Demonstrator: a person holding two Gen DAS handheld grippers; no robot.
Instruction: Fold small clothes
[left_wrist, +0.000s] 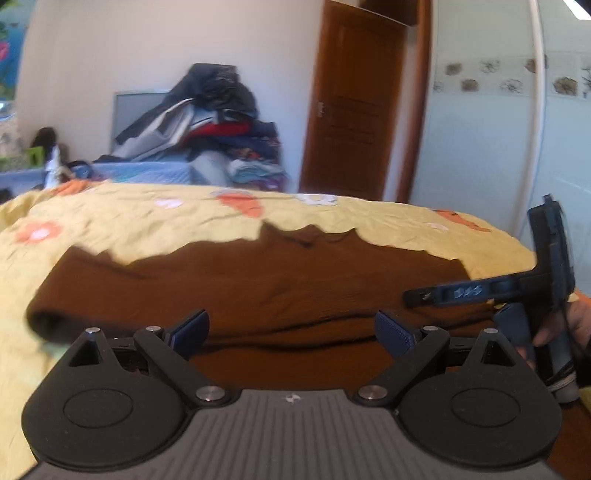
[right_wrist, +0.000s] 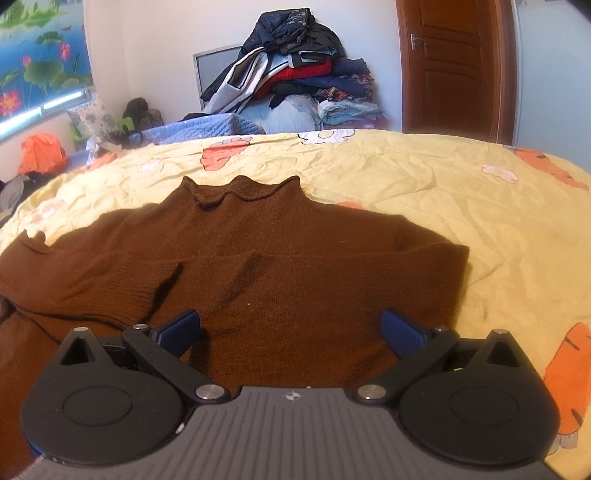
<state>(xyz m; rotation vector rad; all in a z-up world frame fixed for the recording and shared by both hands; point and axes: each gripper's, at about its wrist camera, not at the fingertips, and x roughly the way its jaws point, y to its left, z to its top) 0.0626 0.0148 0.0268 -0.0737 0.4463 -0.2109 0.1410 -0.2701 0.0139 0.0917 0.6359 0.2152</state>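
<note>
A brown knitted sweater (right_wrist: 295, 266) lies flat on a yellow bed sheet (right_wrist: 443, 184) printed with carrots. Its roll collar (right_wrist: 240, 192) points away from me, and a sleeve (right_wrist: 92, 280) is folded across the body on the left. My right gripper (right_wrist: 291, 332) hovers open over the sweater's lower part, nothing between its blue pads. In the left wrist view the sweater (left_wrist: 295, 280) looks blurred. My left gripper (left_wrist: 291, 332) is open above it, holding nothing. The right tool's black body (left_wrist: 550, 258) and a hand (left_wrist: 580, 325) show at the right edge.
A tall pile of clothes (right_wrist: 295, 74) stands on blue bedding beyond the bed's far edge. A brown wooden door (right_wrist: 454, 66) is at the back right, with a white wardrobe (left_wrist: 480, 147) beside it. An orange bag (right_wrist: 40, 151) sits at the left under the window.
</note>
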